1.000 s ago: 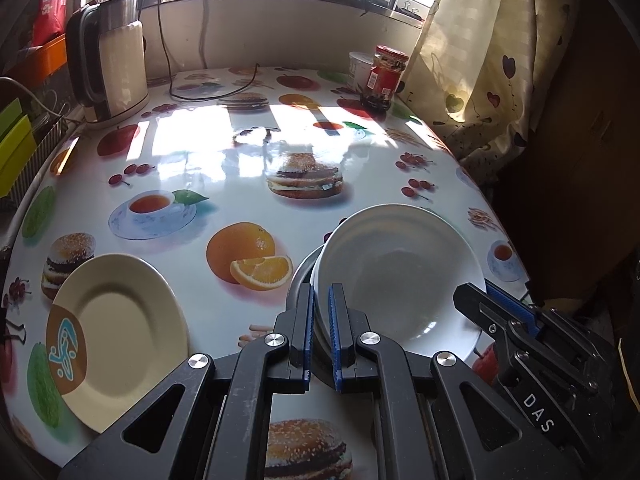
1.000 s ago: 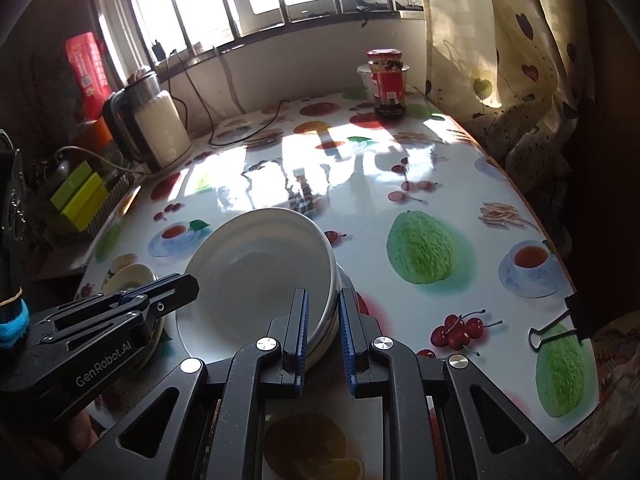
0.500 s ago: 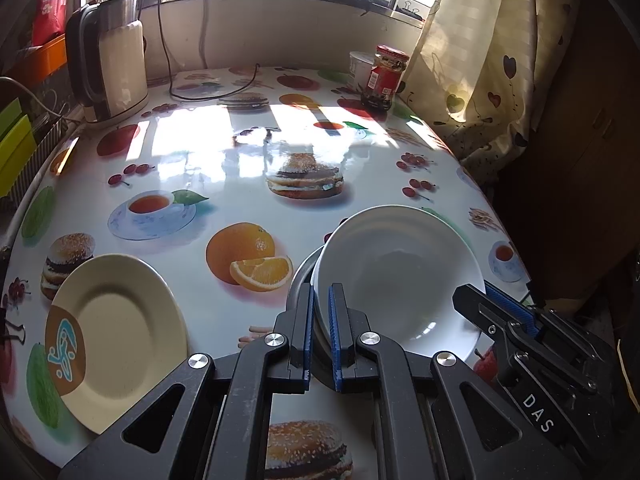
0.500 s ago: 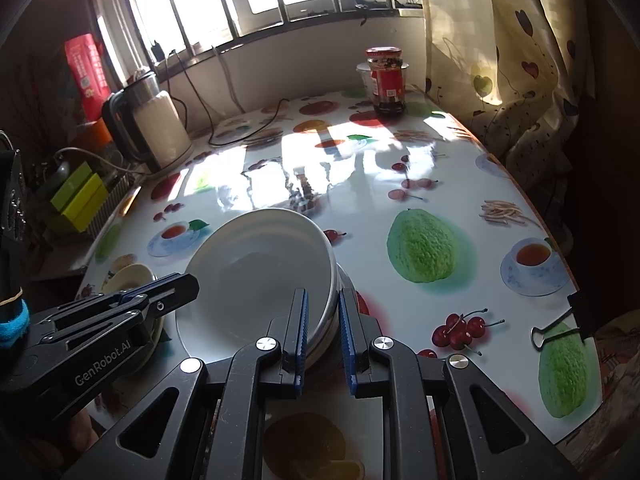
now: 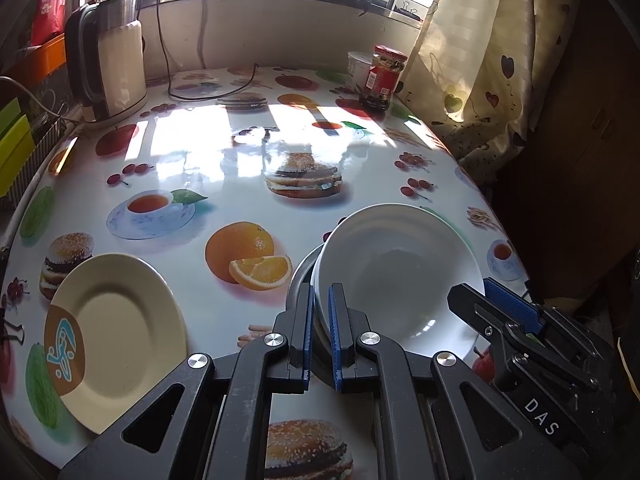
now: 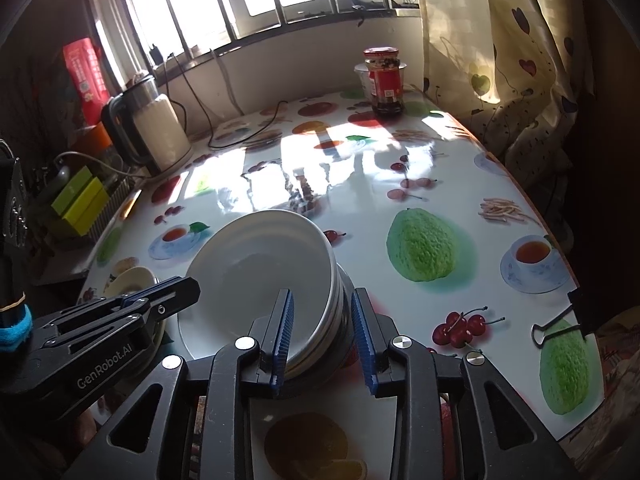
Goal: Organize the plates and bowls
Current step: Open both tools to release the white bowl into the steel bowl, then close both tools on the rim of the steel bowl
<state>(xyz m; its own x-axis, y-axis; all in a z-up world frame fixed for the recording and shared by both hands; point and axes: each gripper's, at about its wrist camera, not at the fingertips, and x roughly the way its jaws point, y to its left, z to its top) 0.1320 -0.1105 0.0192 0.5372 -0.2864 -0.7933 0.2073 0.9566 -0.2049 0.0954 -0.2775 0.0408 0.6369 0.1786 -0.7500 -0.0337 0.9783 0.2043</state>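
Observation:
A stack of white bowls (image 5: 394, 272) sits on a metal dish (image 5: 298, 280) near the table's front right; it also shows in the right wrist view (image 6: 260, 272). My left gripper (image 5: 320, 340) is shut on the near-left rim of the white bowls. My right gripper (image 6: 323, 340) stands open around the stack's right rim, its fingers apart and no longer pinching. A cream plate (image 5: 116, 344) with a blue-and-brown mark lies at the front left, apart from the stack.
An electric kettle (image 5: 108, 68) with its cord stands at the back left. A red-lidded jar (image 5: 384, 76) and a white cup stand at the back right. A curtain (image 5: 472, 60) hangs at the right. A binder clip (image 6: 560, 320) holds the tablecloth at the right edge.
My right gripper has opened and let go of the bowl rim. My left gripper stays shut on the rim; the stack has barely moved.

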